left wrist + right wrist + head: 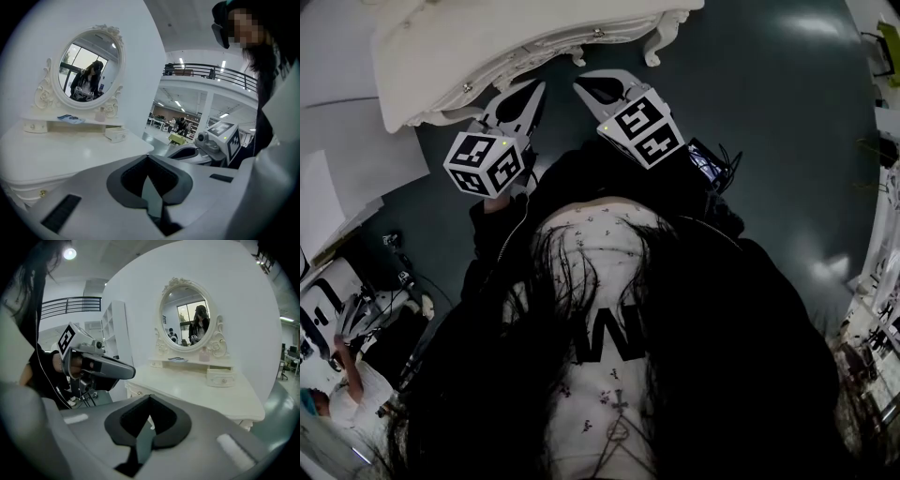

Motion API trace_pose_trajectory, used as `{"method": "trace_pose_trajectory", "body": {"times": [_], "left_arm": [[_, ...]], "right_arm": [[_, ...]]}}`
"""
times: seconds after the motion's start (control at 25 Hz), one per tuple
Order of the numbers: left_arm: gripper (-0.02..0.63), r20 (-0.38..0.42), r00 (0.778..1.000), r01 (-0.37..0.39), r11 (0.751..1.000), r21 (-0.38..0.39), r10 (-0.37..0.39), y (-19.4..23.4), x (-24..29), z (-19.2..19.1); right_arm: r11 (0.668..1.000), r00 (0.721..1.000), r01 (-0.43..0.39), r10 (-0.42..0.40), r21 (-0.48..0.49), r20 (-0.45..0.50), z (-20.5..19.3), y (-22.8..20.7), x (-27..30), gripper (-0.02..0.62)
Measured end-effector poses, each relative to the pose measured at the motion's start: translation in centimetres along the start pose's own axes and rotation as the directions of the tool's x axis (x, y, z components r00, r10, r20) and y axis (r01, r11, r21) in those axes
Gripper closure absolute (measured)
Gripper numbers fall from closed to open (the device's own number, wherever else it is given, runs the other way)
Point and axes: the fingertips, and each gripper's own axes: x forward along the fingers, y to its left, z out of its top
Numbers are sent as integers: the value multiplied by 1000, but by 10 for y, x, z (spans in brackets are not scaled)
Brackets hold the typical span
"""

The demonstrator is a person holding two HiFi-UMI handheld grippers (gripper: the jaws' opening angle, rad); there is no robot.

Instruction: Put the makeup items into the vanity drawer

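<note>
The white vanity point(487, 37) stands in front of me, with drawer knobs along its curved front, and all its drawers look closed. Its oval mirror point(90, 70) reflects me. On the shelf under the mirror lie a blue packet point(70, 119) and a pink bottle point(100, 114). A small white drawer box point(116, 134) sits on the tabletop. My left gripper point(536, 91) and right gripper point(584, 86) hover side by side just short of the vanity's front edge. Both are shut and hold nothing. The same pink bottle point(205, 354) and drawer box point(220, 377) also show in the right gripper view.
Dark floor point(769, 112) spreads to the right of the vanity. White panels point(347, 159) lie at the left, and a person point(342, 394) sits at the lower left. Shelving and equipment point(881, 281) line the right edge.
</note>
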Motion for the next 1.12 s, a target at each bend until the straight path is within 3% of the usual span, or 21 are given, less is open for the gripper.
{"method": "trace_pose_trajectory", "body": {"times": [0.52, 1.12], "left_arm": [[607, 36, 999, -22, 999, -40, 24, 17, -16, -8], [607, 9, 1000, -16, 998, -67, 17, 20, -16, -24]], "right_arm": [[1000, 1000, -14, 13, -18, -16, 5, 14, 5, 586], [1000, 999, -3, 2, -17, -44, -5, 17, 8, 586]]}}
